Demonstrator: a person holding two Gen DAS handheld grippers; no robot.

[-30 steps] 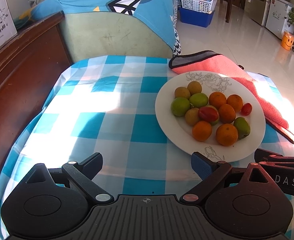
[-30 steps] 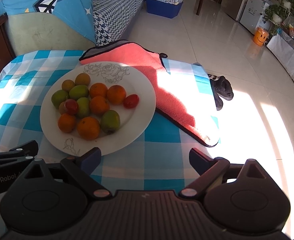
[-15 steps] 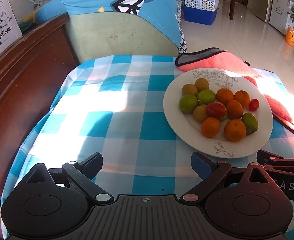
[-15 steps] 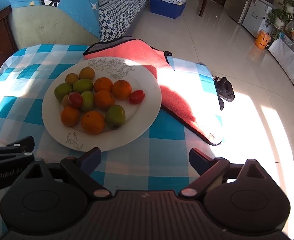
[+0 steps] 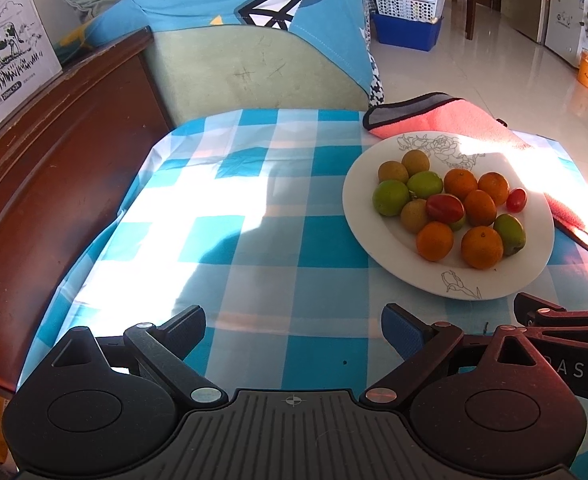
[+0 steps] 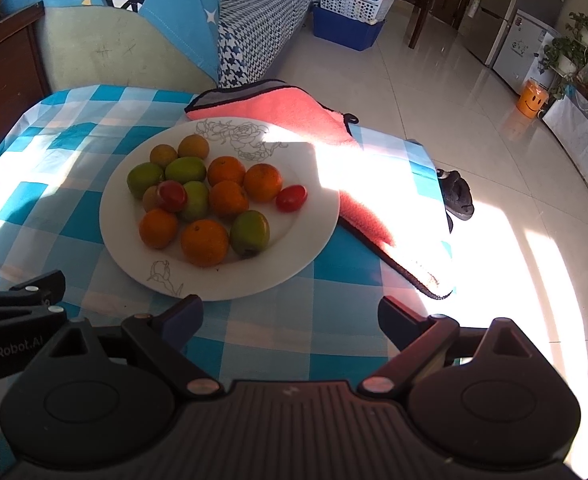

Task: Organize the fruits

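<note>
A white plate (image 5: 534,256) (image 6: 294,256) with a drawn rose pattern sits on the blue checked tablecloth. It holds several oranges (image 5: 481,247) (image 6: 204,242), several green fruits (image 5: 390,197) (image 6: 250,233), brownish round fruits (image 5: 415,161) and two red tomatoes (image 5: 445,208) (image 6: 291,198). My left gripper (image 5: 293,332) hovers open over the cloth, left of and nearer than the plate. My right gripper (image 6: 290,320) is open just in front of the plate's near rim. Neither holds anything.
A pink towel (image 6: 294,104) (image 5: 446,120) lies behind and to the right of the plate, hanging over the table's right edge. A green chair back with blue cloth (image 5: 254,68) stands behind the table. Dark wooden furniture (image 5: 46,168) runs along the left. Slippers (image 6: 458,196) lie on the floor.
Both grippers have drifted slightly, so the plate sits a little further right in the left view and higher in the right view. Both jaws stay open; no fruit has moved.
</note>
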